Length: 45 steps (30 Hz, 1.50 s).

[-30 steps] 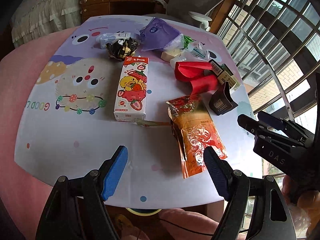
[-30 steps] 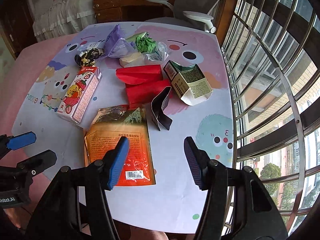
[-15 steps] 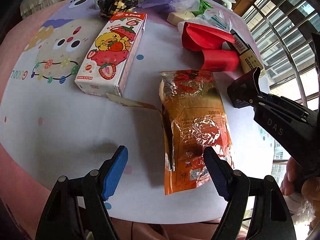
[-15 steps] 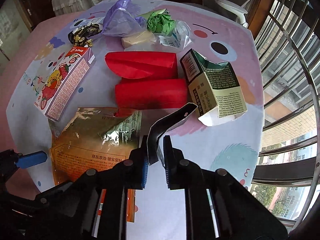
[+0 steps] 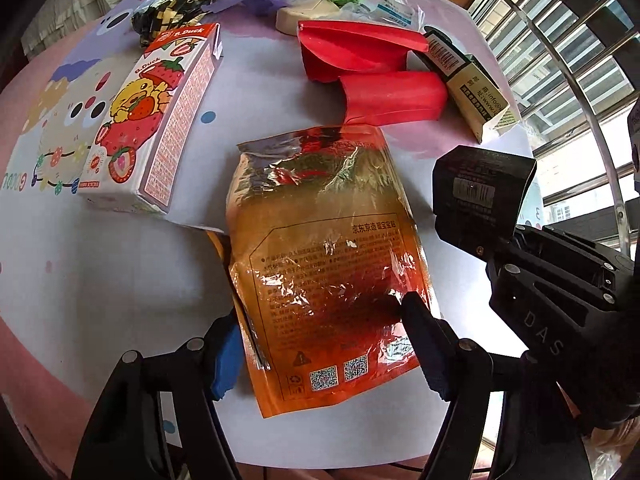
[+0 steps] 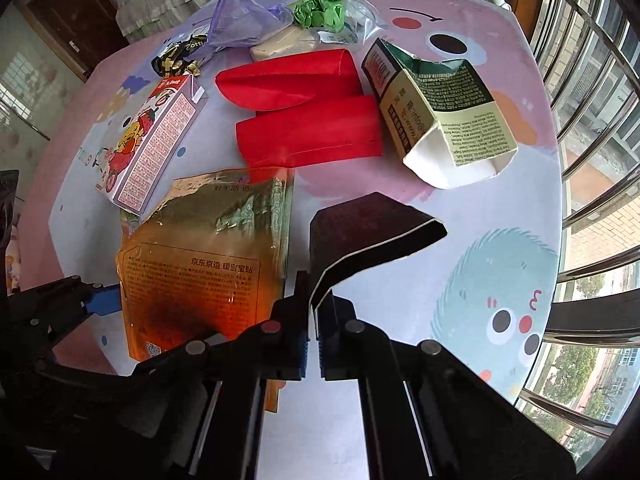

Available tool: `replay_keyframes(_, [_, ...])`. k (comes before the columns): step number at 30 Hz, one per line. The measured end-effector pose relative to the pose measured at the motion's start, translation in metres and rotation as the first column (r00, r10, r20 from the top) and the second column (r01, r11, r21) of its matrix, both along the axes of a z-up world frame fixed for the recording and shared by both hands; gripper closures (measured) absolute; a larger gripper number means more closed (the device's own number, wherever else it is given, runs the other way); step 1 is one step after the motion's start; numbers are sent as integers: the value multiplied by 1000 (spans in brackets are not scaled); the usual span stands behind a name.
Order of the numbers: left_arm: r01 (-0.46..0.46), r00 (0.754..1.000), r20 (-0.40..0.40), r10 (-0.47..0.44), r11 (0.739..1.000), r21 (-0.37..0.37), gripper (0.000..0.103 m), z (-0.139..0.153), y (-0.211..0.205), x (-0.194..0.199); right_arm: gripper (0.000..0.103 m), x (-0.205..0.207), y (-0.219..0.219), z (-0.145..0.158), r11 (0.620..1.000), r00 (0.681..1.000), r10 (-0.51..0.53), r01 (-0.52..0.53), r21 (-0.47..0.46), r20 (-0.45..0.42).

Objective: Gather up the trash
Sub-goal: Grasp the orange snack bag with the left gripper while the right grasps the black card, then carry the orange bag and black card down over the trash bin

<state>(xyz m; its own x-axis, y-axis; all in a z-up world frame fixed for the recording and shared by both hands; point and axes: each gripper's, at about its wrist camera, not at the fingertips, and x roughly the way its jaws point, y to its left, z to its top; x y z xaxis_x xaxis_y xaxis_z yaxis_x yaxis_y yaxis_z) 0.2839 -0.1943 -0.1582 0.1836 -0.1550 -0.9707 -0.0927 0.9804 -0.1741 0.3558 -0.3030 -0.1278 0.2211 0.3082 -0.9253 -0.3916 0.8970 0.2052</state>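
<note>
the right tongs (image 6: 314, 330) were clenched on a small black box (image 6: 360, 232), holding it just above the table (image 6: 460, 240). the left tongs (image 5: 320, 340) were spread wide, one finger on each side of the lower end of an orange foil pouch (image 5: 324, 264) lying flat on the table. beside the pouch lay a strawberry milk carton (image 5: 156, 120), beyond it two red paper pieces (image 5: 372, 72) and a torn green carton (image 6: 436, 108).

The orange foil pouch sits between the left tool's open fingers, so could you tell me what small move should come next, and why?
Probably close the left tool on the orange foil pouch: its fingers already straddle the pouch's lower part, while the right tool is occupied, clamping the black box.
</note>
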Motion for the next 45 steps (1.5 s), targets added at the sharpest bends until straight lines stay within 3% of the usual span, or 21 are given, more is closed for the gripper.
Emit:
replay_keyframes(2, [21,1000,7,-21,1000,-13,45,0,-8,2,102,-1,-2,-2,1000,1000,-6,6,11,-12])
replay_keyframes(4, [27,1000,5,-27,999,-45,68,1,-13,5,102,-2,-2,-2,1000,1000,0,0,11,-12])
replay_keyframes(10, [35,998,45,-32,998,-60,89,14,-9,2,103,-11,1,9,999,1000,23,-23,41,2])
replay_keyframes(21, [20,992,123,-17,1000,-22,97,50,30,-26,103,-28,11,42,995,999,36,-39,89,35])
replay_keyframes(29, [36,986,161,-42,999,38,98,86,87,-83,103,-59,32,47,994,998,65,-67,92,17])
replay_keyframes(35, [110,973,194,-127,989,94,99,108,104,-125,103,-89,57,46,993,997,78,-78,87,1])
replay_keyframes(45, [261,920,268,-285,958,120,100,140,150,-209,103,-155,103,62,998,1000,11,-11,65,10])
